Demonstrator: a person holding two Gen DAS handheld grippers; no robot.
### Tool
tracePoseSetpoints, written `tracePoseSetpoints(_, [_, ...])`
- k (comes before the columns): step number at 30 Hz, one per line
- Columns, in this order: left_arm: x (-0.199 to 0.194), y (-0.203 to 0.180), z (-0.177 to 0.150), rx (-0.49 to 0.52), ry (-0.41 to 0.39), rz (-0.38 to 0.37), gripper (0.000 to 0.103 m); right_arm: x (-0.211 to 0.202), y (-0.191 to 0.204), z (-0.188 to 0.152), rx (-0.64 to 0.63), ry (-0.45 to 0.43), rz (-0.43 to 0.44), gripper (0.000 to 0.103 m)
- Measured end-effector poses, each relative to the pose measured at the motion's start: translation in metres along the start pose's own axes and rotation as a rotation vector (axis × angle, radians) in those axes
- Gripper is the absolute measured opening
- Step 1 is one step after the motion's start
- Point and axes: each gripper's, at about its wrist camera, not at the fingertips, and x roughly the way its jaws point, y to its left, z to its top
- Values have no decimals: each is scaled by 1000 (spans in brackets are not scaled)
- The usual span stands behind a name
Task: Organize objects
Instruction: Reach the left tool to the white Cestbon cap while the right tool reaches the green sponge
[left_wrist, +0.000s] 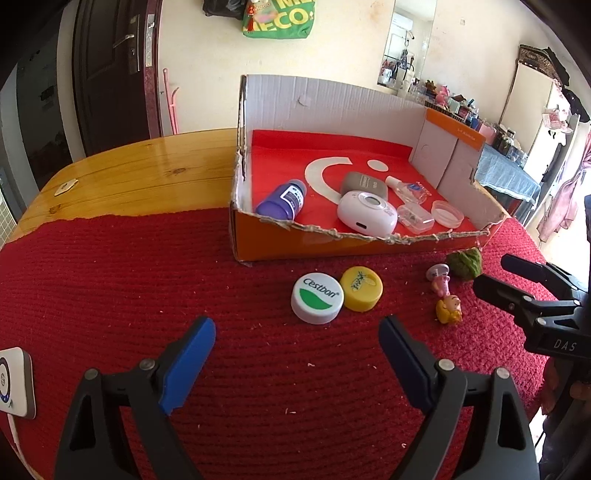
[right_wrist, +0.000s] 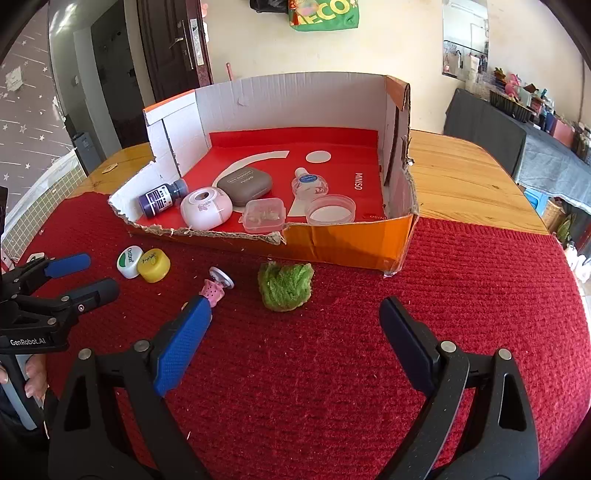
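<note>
While both tools hung over the red mat (left_wrist: 110, 280) on the desk (left_wrist: 140, 166), the sorting stood partly complete. The cardboard box (right_wrist: 351, 243) already held six items: a purple bottle (right_wrist: 162, 197), a white round case (right_wrist: 205, 208), a grey case (right_wrist: 245, 184), a small clear box (right_wrist: 264, 216), a clear dropper bottle (right_wrist: 308, 184) and a clear round lid (right_wrist: 330, 210).

Four items remained outside, on the mat in front of the box:
- a white cap (left_wrist: 317, 297), touching a yellow cap (left_wrist: 361, 289);
- a small doll (left_wrist: 445, 295), lying on its side;
- a green fuzzy ball (right_wrist: 286, 286), near the box's front wall.

The left tool (left_wrist: 297, 343) stood released, its jaws wide with nothing between them, just short of the two caps. The right tool (right_wrist: 295, 325) was likewise released and empty, pointed toward the green ball. In my judgement the caps and the ball were the next candidates for pickup.

Limits of view: in the right wrist view the doll's head sat hidden behind the right tool's blue finger (right_wrist: 183, 343). A white device (left_wrist: 14, 384) at the left wrist view's edge was cut off, so its identity could not be told. The contents of the small clear box were too small to make out. Only fingertips of the person's hand (right_wrist: 33, 380) showed.
</note>
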Motion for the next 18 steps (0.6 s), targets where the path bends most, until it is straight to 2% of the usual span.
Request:
tracePoseSetpoints(7, [12,4,6,24,41,-8,89,13,-2,7,14,24,1,90])
tracePoseSetpoints(11, [14,5,9,32,46,-8,89,18,-1,9,8,37,-2,85])
tracePoseSetpoints(18, [17,2,10,65,52,11,86,23,-1,10,-2,50,-3,84])
